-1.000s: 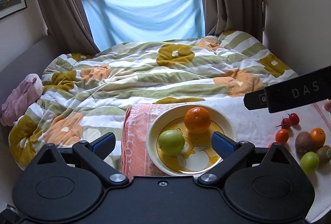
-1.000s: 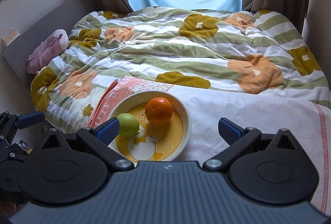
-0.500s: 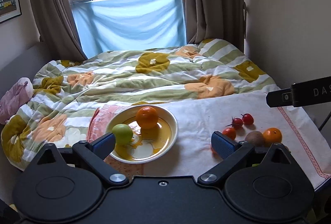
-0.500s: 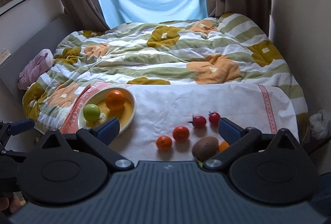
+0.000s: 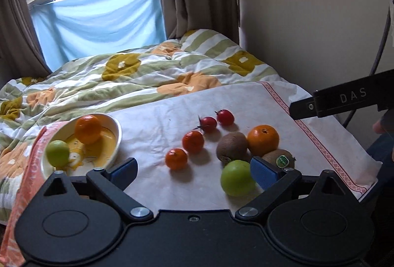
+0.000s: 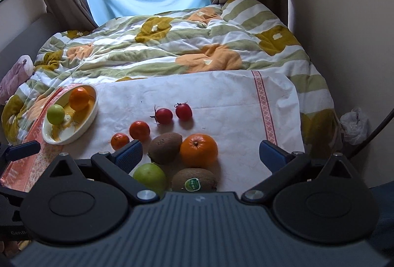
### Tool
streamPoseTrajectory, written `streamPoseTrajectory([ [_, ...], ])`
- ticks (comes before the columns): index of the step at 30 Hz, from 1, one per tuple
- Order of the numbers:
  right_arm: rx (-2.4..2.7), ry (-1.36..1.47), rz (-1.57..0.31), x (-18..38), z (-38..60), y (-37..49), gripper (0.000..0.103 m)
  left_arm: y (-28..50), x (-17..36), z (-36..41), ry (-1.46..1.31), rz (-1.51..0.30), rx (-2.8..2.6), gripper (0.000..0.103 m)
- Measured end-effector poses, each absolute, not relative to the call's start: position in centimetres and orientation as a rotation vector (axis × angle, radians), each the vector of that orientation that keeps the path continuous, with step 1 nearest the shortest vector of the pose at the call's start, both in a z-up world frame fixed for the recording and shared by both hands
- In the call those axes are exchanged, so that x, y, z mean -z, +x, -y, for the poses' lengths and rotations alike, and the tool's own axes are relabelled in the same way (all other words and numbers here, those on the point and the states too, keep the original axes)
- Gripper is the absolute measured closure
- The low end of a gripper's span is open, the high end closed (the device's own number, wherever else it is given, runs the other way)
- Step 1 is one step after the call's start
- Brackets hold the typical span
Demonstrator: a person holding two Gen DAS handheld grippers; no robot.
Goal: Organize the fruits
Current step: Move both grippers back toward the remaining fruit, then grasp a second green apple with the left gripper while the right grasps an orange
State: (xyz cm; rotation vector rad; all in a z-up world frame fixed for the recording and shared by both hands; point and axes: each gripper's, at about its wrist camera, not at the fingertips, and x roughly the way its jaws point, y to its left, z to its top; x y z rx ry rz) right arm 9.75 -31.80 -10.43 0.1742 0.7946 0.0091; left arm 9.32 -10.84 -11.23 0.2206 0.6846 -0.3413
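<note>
Altogether, ten fruits: a round bowl (image 6: 85, 129) at the cloth's (image 6: 221, 94) left edge holds one orange (image 6: 78, 98) and one green apple (image 6: 56, 114) (both smooth). Near the front edge lie two red tomatoes (image 6: 164, 115), two small tangerines (image 6: 139, 130), two fuzzy kiwis (image 6: 165, 147), another orange (image 6: 199, 150) and a second apple (image 6: 149, 178). Left gripper (image 5: 192, 172) and right gripper (image 6: 200, 154) both gape wide, empty.

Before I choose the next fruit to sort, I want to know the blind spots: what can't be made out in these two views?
- Green apple, right wrist view: its near side is covered by the right gripper.
- Stickered kiwi, left wrist view: partly behind a finger of the left gripper; its near end is cut off in the right view.
- Kiwi sticker text: too small.
- Bowl pattern: partly under the fruit inside it.
</note>
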Motion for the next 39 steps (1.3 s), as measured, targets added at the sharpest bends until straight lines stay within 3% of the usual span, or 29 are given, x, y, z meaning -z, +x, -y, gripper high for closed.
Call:
streamPoseTrajectory([
  [13,-0.033,0.201,-0.811,17.4,31.8,13.4,0.0,12.2,18.9,15.1,0.284,-0.727,0.499,0.017],
  [17,-0.027,0.202,-0.816,18.6,32.0,14.0,0.0,12.9,20.2,15.7,0.295,-0.754,0.522,0.026],
  [24,-0.038,0.211,-0.834,19.5,32.2,14.8,0.0,13.1,21.0,16.1,0.303,-0.752,0.528,0.028],
  [29,-0.046,0.195,-0.843,20.1,31.8,15.2,0.0,13.1,21.2,16.2,0.295,-0.763,0.549,0.044],
  [39,-0.064,0.178,-0.859,20.8,31.1,16.0,0.005,13.1,21.3,16.2,0.294,-0.758,0.558,0.045],
])
